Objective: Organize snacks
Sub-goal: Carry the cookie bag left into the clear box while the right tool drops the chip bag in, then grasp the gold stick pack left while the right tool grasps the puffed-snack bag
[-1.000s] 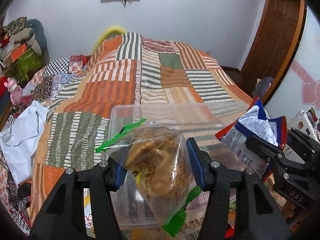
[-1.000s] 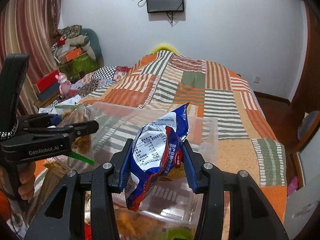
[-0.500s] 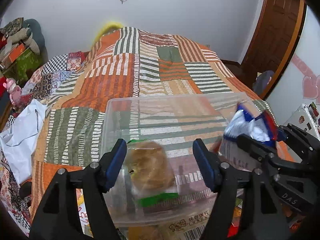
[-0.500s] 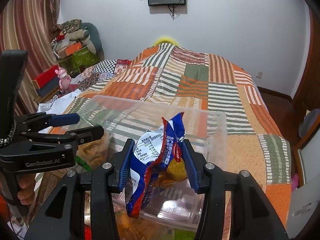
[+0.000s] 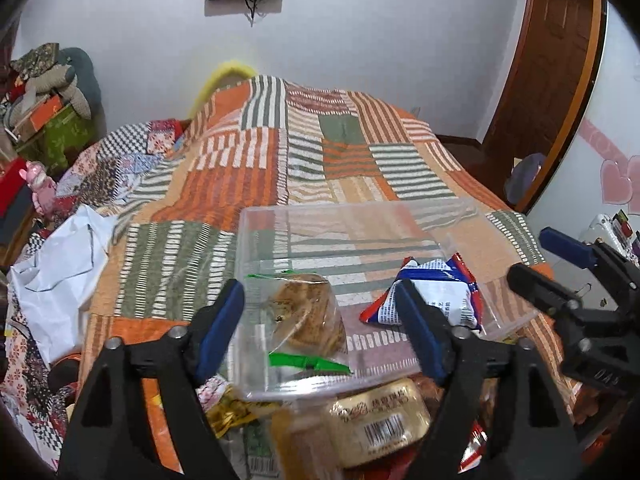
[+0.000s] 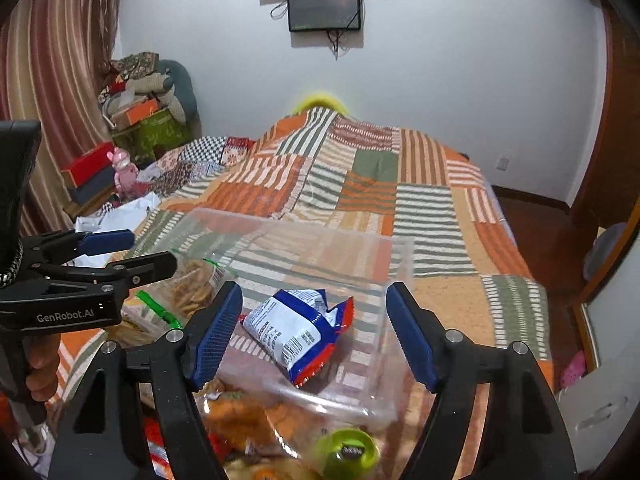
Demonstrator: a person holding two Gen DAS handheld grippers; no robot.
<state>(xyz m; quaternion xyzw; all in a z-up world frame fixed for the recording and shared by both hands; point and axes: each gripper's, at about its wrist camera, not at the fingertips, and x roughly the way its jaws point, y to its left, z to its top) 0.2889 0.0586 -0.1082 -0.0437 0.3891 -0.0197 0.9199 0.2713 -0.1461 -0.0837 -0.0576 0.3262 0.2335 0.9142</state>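
Spread over the bed, a patchwork quilt (image 5: 248, 168) is topped by a clear plastic bin (image 5: 360, 220), where a cookie bag (image 5: 308, 316) and blue-and-white snack packet (image 6: 296, 328) are seen lying released between the opening jaws of the left gripper (image 5: 320, 328) and right gripper (image 6: 314, 328).

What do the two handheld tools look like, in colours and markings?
Both tools are black plastic frames with silver screws. The left tool and right tool each carry two blue ribbed pads. White lettering "GenRobot.AI" marks the left tool's side in the right wrist view.

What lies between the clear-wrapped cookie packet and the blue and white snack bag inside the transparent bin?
Nothing: only the bare floor of the transparent bin separates the cookie packet from the snack bag, seen best in the left wrist view.
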